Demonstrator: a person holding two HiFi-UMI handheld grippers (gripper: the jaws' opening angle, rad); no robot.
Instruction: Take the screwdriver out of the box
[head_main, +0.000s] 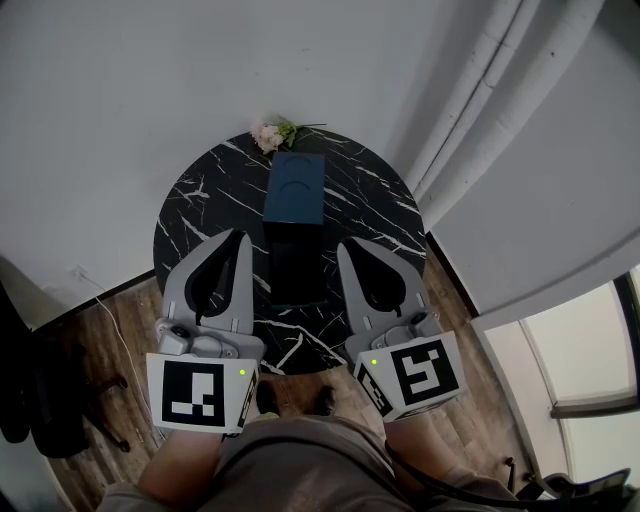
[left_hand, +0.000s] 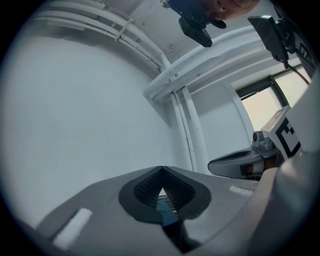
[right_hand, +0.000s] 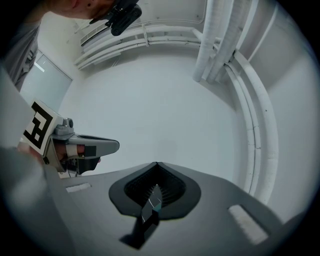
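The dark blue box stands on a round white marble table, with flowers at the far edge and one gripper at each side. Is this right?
The head view shows the table is black marble with white veins, not white. The rest holds: the dark blue box stands on it, flowers lie at the far edge, and the left gripper and right gripper flank the box.

a plain white wall took up the far side of the room, evenly lit by soft daylight. a round black marble-look table with white veins stood close against it on a brown wooden plank floor. a bundle of white pipes ran up the wall at the right, near a bright window with a dark frame. at the left edge a dark bulky shape sat on the floor, too cut off to identify.
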